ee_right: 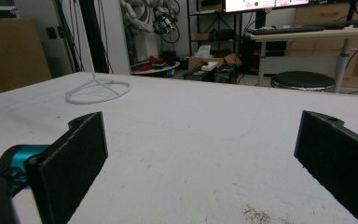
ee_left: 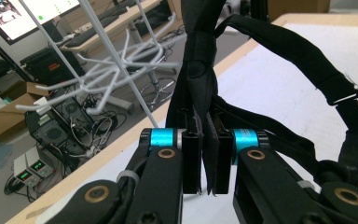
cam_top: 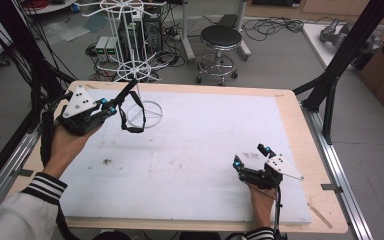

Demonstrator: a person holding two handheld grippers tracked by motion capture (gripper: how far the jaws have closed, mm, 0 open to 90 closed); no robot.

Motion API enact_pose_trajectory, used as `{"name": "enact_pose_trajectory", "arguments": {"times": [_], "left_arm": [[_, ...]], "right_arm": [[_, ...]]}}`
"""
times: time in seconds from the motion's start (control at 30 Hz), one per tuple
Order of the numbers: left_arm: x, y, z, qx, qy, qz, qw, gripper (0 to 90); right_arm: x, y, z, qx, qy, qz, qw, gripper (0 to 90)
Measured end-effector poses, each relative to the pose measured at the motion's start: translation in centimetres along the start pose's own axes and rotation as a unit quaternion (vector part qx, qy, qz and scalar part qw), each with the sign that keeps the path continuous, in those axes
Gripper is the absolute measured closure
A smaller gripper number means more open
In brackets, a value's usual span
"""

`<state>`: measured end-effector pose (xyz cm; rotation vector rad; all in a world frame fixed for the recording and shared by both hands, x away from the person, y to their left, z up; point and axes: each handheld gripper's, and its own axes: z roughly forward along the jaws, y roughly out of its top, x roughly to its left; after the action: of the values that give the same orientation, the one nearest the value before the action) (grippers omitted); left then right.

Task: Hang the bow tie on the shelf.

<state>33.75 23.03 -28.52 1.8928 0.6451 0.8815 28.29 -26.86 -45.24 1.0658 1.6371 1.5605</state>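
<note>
High view: left tool (cam_top: 111,107) raised over the far left part of the bench (cam_top: 290,107), clamped on a black strap (cam_top: 130,112) with both jaws pressed against it. Strap end projecting up and away beyond the jaws toward the white wire rack (cam_top: 130,47); remainder hanging below the tool as a loop, clear of the white sheet (cam_top: 195,160), just in front of the rack's ring-shaped base (cam_top: 147,114). Rack upright at the far left of the bench, its hooked arms spread at two levels above the base. Left hand (cam_top: 67,145) under the tool, striped cuff at the wrist.

Left gripper view: jaws nearly together, several layers of black strap (ee_left: 205,93) pinched between the pads; wider band of the strap arching off to the right, with a metal slider (ee_left: 342,95) on it. White hooks of the rack (ee_left: 107,79) just beyond the jaws, to the left.

Right tool (cam_top: 252,159) low over the near right part of the sheet, jaws spread wide, holding nothing. Right hand (cam_top: 262,197) behind it at the bench edge.

Right gripper view: both pads far apart with bare white sheet (ee_right: 191,140) between; rack base (ee_right: 98,91) well away at the far left; a round black stool (ee_right: 303,80) past the far edge of the bench.
</note>
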Motion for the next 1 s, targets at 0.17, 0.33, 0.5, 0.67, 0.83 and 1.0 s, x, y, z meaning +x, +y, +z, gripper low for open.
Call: {"name": "enact_pose_trajectory", "arguments": {"times": [0.17,0.33,0.5,0.67,0.83,1.0], "left_arm": [[0.5,1.0,0.8,-0.006,0.013,-0.009,0.9999,86.0],[0.8,1.2,1.9,-0.013,0.027,-0.020,0.9994,85.9],[1.1,1.0,2.9,-0.010,0.035,-0.030,0.9989,86.0],[1.6,0.5,4.0,-0.002,0.046,-0.039,0.9982,86.0],[1.8,0.1,4.8,0.006,0.057,-0.044,0.9974,85.9],[1.9,-0.6,5.6,0.016,0.060,-0.051,0.9968,85.9]], "right_arm": [[0.0,0.0,0.0,0.000,0.000,0.000,1.0000,1.5],[0.0,0.0,0.0,-0.001,0.000,0.001,1.0000,1.5],[0.0,0.0,0.0,0.000,0.000,0.004,1.0000,1.5],[0.0,0.0,0.0,0.000,0.001,0.002,1.0000,1.4],[0.0,0.0,0.0,0.000,0.001,0.005,1.0000,1.5],[0.0,0.0,0.0,-0.001,0.002,0.003,1.0000,1.4]]}}
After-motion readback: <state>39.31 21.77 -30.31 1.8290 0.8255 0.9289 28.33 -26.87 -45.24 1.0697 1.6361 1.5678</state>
